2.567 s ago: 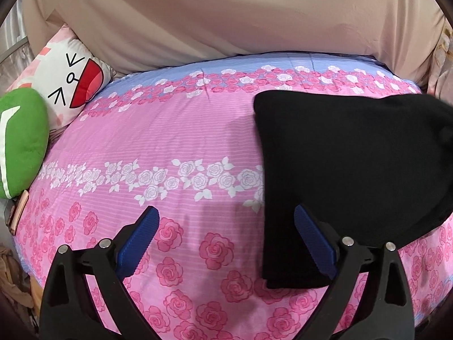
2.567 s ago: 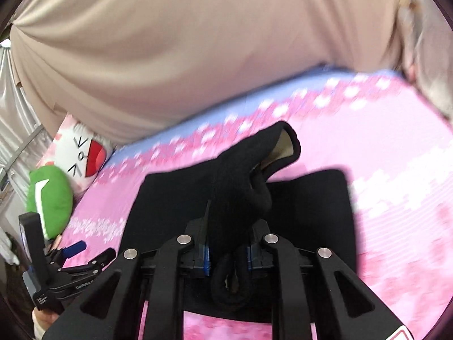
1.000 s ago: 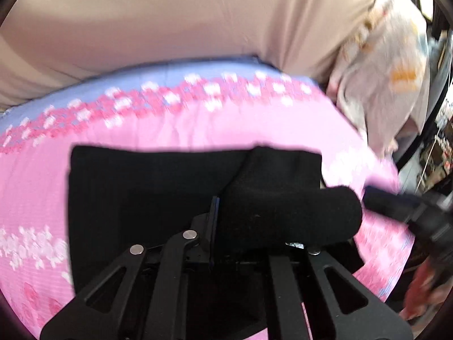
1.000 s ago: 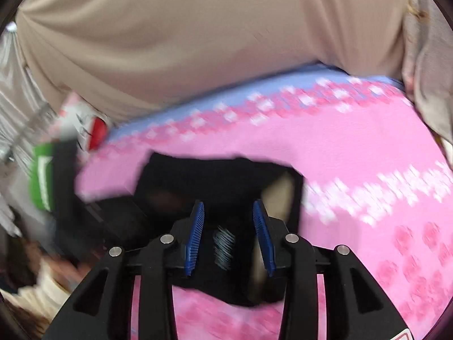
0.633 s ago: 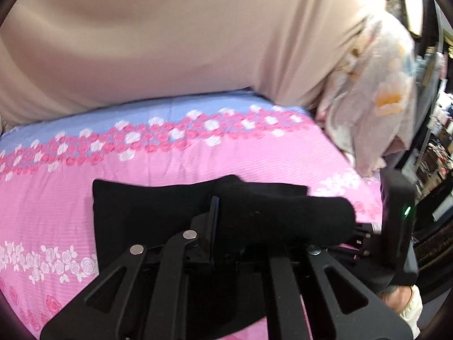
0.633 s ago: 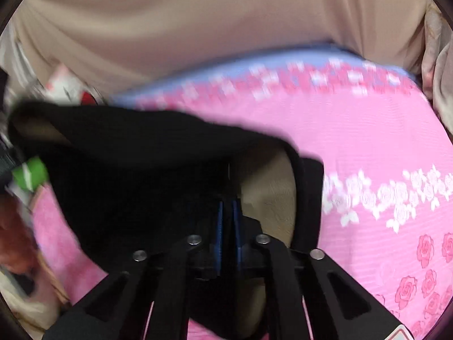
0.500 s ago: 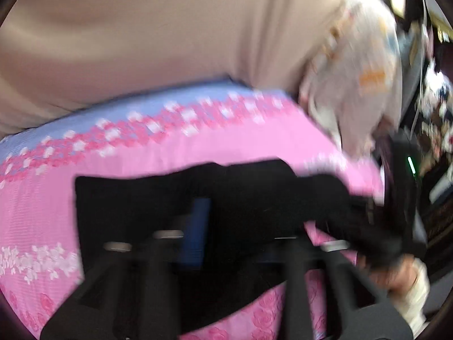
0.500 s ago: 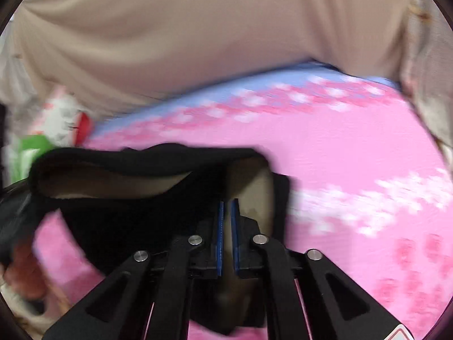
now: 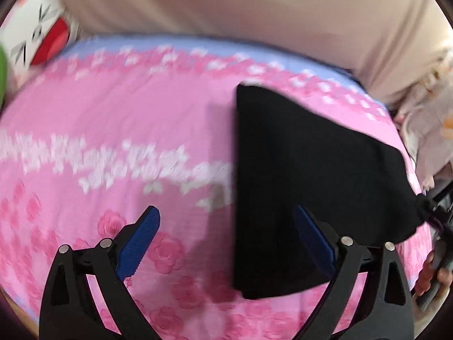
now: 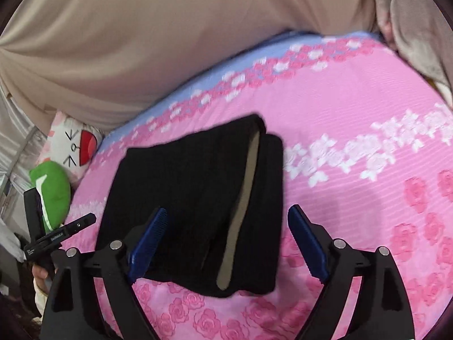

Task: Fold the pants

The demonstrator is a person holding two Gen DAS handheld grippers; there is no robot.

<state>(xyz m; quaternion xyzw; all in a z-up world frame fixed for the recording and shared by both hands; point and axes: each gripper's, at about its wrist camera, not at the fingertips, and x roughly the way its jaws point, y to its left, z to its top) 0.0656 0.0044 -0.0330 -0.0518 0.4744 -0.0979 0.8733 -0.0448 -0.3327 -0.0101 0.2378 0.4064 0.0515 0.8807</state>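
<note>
Light was bright, even and soft; I saw only faint shadows. Left wrist view was motion-blurred, worst across the bedsheet print. Right wrist view stayed sharper. Fisheye bending and dark corners in both.

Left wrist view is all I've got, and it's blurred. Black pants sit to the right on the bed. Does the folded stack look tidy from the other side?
Observer: Not quite. In the right wrist view the black pants show a strip of beige lining where the top layer gapes.
Operator: Right gripper on the fabric?
Observer: No. The right gripper is opening above the pants, gripping nothing.
Operator: Anything else on that side?
Observer: A green cushion at the pink sheet's left edge.
</note>
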